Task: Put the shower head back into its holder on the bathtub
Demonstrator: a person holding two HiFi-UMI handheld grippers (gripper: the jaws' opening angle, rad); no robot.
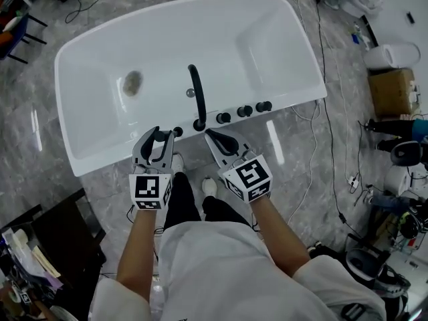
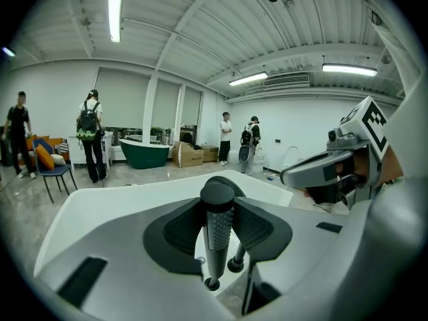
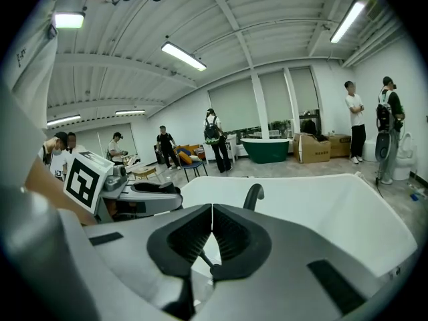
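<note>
The white bathtub (image 1: 87,85) lies below me, with a black curved spout (image 1: 196,92) and three black knobs (image 1: 244,111) on its near rim. My left gripper (image 1: 164,134) hangs just over that rim, left of the spout, shut on the black shower head's dimpled handle (image 2: 217,236), which stands upright between the pads. Small black fittings (image 2: 211,284) on the rim show just under the handle's end. My right gripper (image 1: 209,134) is shut at the spout's base with its pads touching (image 3: 212,209); it holds nothing that I can make out. The spout (image 3: 253,194) rises beyond it.
Grey marble floor surrounds the tub. Cables (image 1: 321,132) trail at the right beside a carton (image 1: 392,91) and equipment. A dark cabinet (image 1: 60,233) stands at my left. Far off, several people (image 2: 91,142) stand near a green tub (image 2: 144,154).
</note>
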